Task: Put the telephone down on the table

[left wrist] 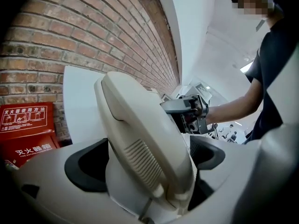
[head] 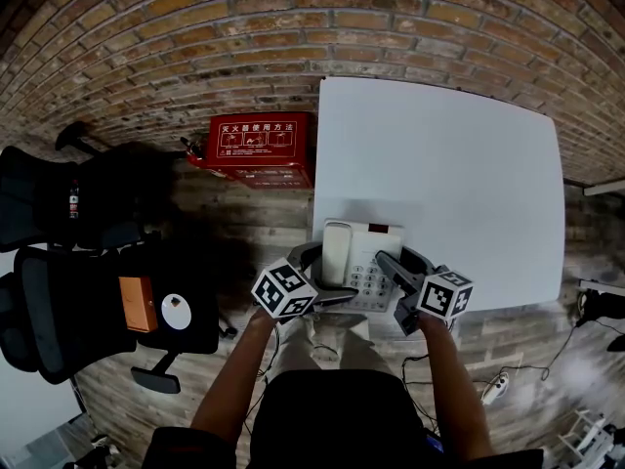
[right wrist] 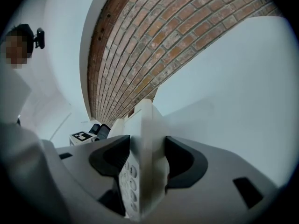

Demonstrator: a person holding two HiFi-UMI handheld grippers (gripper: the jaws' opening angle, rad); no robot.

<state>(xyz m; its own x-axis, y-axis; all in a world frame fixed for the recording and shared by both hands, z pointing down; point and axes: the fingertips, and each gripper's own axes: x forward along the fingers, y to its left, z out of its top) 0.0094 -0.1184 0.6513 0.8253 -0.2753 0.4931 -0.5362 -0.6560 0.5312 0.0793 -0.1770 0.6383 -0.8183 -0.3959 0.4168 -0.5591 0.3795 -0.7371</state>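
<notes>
A cream desk telephone (head: 363, 254), its handset (head: 337, 250) lying in the cradle on its left, is over the near edge of the white table (head: 459, 164). My left gripper (head: 320, 279) is shut on the telephone's handset side, which fills the left gripper view (left wrist: 140, 139). My right gripper (head: 395, 281) is shut on its right edge next to the keypad (right wrist: 142, 143). Whether the telephone's base touches the table I cannot tell. The right gripper (left wrist: 187, 110) also shows beyond the handset in the left gripper view.
A red fire-extinguisher box (head: 256, 149) stands on the wooden floor against the brick wall (head: 195, 37), left of the table. Two black office chairs (head: 68, 306) sit at the left. A white power strip (head: 493, 387) lies on the floor at the right.
</notes>
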